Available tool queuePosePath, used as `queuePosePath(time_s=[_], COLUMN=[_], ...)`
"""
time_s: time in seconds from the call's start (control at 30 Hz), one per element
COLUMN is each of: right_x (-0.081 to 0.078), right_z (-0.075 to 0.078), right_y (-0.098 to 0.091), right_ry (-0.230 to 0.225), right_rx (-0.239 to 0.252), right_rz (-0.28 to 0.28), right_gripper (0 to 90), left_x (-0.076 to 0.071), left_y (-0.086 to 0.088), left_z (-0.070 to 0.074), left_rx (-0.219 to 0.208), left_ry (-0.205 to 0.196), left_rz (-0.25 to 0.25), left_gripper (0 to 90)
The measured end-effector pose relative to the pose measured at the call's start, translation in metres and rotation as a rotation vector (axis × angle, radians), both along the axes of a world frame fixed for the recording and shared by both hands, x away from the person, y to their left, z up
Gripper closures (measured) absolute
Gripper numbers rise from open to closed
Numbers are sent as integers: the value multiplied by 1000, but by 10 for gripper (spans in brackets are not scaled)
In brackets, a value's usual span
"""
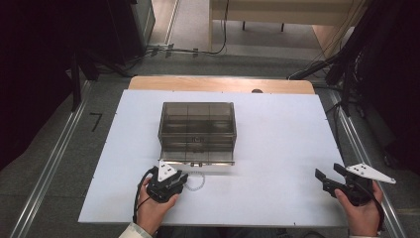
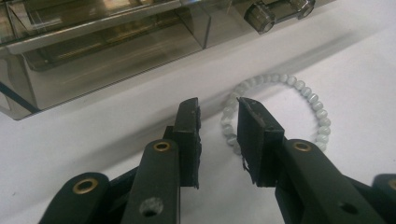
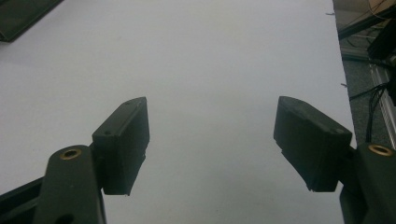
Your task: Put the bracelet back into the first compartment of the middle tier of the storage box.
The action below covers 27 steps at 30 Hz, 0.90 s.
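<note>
Closing on the bead bracelet (image 2: 280,109) looks like the step in hand, and this is where it can fail. In the left gripper view, the left gripper (image 2: 218,112) has its jaws a small way apart, with the near-left arc of the bracelet between the pads; the pads do not press on it yet. The bracelet lies flat on the white table (image 2: 355,42), at the centre right of that frame. Because the beads are small and round, I think they may slip out when the pads meet, or the loop may slide away over the smooth surface. A grip that is too high would catch nothing.

In the high view, the right gripper (image 1: 331,174) rests at the lower right with its jaws wide apart and nothing between them.

Farther up, at the middle of the high view, stands the smoky transparent box (image 1: 197,130); its knobs (image 2: 259,17) are near the bracelet, so a pull could knock them.

Count: one bracelet, one box, two grippers, two knobs visible.
</note>
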State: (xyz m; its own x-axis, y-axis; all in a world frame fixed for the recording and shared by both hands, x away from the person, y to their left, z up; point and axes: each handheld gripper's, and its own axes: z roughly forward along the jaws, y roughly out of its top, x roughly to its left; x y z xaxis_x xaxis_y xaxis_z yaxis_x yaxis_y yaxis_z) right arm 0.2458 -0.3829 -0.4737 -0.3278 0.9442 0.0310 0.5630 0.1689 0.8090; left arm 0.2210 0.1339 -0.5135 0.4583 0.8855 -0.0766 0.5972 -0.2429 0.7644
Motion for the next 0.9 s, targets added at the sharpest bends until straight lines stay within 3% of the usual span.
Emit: queuePosePath(time_s=[0.27, 0.47, 0.9], right_x=[0, 0, 0], right_z=[0, 0, 0], right_y=[1, 0, 1], right_ry=[-1, -1, -1], right_rx=[-6, -8, -10], right_rz=[-1, -2, 0], right_gripper=[254, 261, 262], left_x=[0, 1, 2], left_y=[-4, 0, 0], left_z=[-1, -2, -1], left_rx=[40, 11, 23], left_ry=[-19, -12, -12], left_rz=[1, 0, -11], left_gripper=[796, 853, 867])
